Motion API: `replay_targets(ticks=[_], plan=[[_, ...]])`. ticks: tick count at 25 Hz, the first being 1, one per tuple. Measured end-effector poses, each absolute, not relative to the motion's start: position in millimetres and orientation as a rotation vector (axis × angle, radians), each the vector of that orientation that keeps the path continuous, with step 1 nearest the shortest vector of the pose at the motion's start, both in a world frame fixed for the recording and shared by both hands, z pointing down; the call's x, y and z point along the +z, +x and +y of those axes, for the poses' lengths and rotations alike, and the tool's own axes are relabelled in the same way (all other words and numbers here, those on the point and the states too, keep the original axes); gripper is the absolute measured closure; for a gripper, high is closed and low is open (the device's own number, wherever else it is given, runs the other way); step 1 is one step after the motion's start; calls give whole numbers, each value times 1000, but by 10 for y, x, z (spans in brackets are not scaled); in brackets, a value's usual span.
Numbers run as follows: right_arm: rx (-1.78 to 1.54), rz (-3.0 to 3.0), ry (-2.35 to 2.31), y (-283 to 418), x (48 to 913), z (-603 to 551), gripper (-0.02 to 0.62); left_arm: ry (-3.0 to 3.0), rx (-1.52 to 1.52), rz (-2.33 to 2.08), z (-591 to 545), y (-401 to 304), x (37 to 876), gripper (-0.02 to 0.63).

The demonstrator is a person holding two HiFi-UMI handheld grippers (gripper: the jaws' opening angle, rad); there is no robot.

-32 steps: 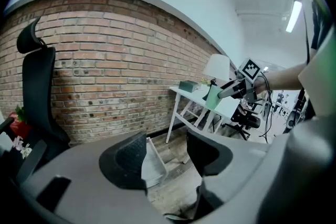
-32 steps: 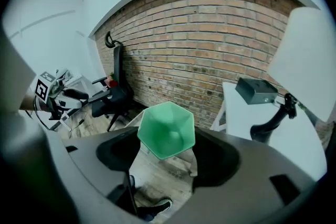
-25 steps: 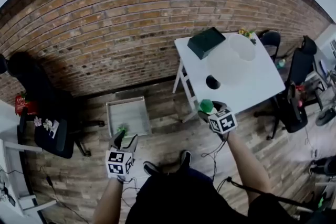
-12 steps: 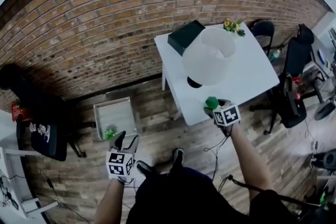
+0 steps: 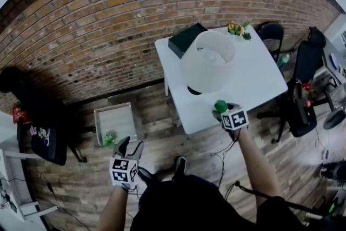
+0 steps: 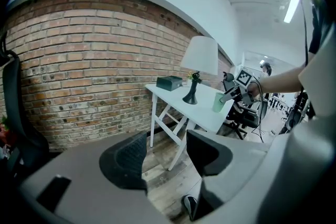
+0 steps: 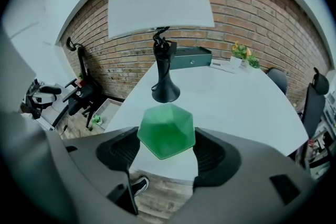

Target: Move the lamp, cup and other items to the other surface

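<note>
Green and faceted, the cup (image 7: 166,131) sits clamped between the fingers (image 7: 119,150) of your right gripper (image 7: 167,152), poised over the near corner of the white desk (image 5: 254,78), just in front of the lamp (image 5: 208,62) and its black base; whether the cup's bottom touches the top yet cannot be told. Your left gripper (image 5: 128,144) hangs released and empty above the wooden floor, well apart from the desk, with nothing between its fingers. A black box (image 5: 186,39) and a small pot of flowers (image 5: 238,28) stand at the far side of the desk, and a grey tray (image 5: 114,121) lies on the floor by the brick wall.

The step in hand looks like setting the cup down. To do it well, carry it a little further in from the edge, so that it does not stand at the very lip, but stop short of the lamp base, since a nudge there could rock the tall shade. Lower it level until you feel it rest flat, then spread the fingers fully before drawing straight back, so neither pad drags the cup along. Leave the left gripper low and clear of the desk legs
</note>
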State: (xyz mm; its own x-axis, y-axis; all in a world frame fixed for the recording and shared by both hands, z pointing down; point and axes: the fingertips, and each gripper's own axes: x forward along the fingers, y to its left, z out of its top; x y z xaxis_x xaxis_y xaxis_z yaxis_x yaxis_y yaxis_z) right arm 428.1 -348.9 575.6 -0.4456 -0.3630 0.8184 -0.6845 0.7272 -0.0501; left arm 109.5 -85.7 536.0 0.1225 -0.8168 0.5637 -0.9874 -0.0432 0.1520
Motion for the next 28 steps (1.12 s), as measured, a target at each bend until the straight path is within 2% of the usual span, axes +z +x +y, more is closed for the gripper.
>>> replay_targets(ticks=[11,15,18,24,28], plan=[[575,-2080,841,4600,5878,-3650,270,1911,444,-1714,-974,1355,5436,371],[558,-2119,867,4634,5798,-3668,217,1917,450,-1703,-987,1416,5456,371],[512,-2163,905,4672,5648,-3657,215,1926,453,-1694,-999,1469,5466,371],[321,-2302,961,4553,5148,-3544,245,1954,447,-1683,-1058,1560,5434,371],[202,-2413,937,4299,4798,-3363,292,1955,440,-1697,-1025,1595,5388,371]])
